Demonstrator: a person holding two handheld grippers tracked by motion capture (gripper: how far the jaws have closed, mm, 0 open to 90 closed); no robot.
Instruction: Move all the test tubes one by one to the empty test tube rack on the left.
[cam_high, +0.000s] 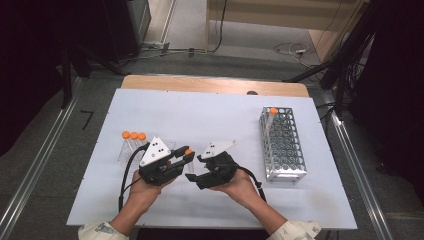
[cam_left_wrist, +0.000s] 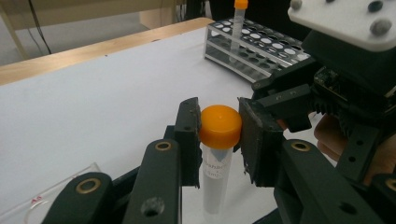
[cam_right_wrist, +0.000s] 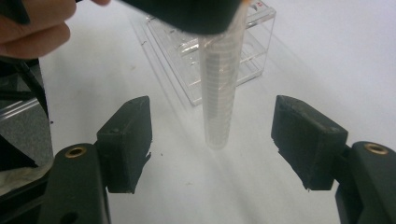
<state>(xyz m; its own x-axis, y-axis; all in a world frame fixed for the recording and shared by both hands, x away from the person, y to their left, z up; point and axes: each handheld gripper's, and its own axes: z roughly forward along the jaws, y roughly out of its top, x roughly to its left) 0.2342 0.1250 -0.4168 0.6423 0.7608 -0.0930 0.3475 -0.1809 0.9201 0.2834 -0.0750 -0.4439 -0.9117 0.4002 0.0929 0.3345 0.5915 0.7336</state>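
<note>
My left gripper (cam_left_wrist: 219, 135) pinches the tube (cam_left_wrist: 216, 175) just under its orange cap (cam_left_wrist: 220, 126), holding it upright above the white table (cam_high: 210, 120). My right gripper (cam_right_wrist: 212, 140) stands spread, jaws clear on either side of the tube's lower end — nearer it than anything else. I judge the rack (cam_high: 281, 145) — well off to the right — is the target.

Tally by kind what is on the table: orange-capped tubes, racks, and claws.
Orange-capped tubes: 5, three at the clear rack, one in the left claw, one in the metal rack
Racks: 2, clear rack and metal rack
Claws: 2, left claw and right claw
Total: 9
</note>
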